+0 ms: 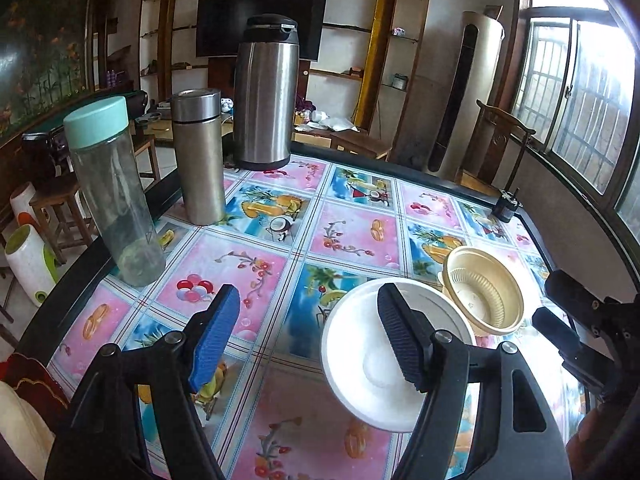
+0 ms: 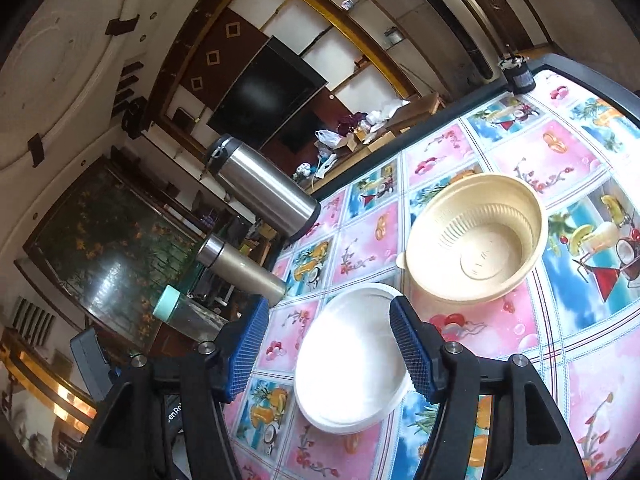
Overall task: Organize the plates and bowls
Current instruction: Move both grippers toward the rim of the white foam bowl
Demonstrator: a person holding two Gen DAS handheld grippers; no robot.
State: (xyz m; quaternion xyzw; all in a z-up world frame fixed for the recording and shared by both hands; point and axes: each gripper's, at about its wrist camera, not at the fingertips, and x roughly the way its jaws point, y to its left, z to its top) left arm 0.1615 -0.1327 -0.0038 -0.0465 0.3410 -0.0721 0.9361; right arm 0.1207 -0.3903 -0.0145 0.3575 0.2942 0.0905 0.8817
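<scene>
Both grippers hang above the table (image 1: 280,420) with jaws spread wide, gripping nothing. The left gripper (image 1: 308,336) and right gripper (image 2: 330,346) hover over the white plate (image 2: 348,364), which lies flat, just beside the cream bowl (image 2: 476,240) toward the table's right edge.

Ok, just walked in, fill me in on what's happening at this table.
A person is tidying tableware with a handheld gripper in each hand. On the patterned table lie a white plate and, just beyond it, a beige plastic bowl. Both the left gripper and the right gripper are open and hold nothing; the right one hovers over the plate. Nothing is stacked yet. A clear bottle, a steel flask and a tall thermos stand along the table's far side.
</scene>
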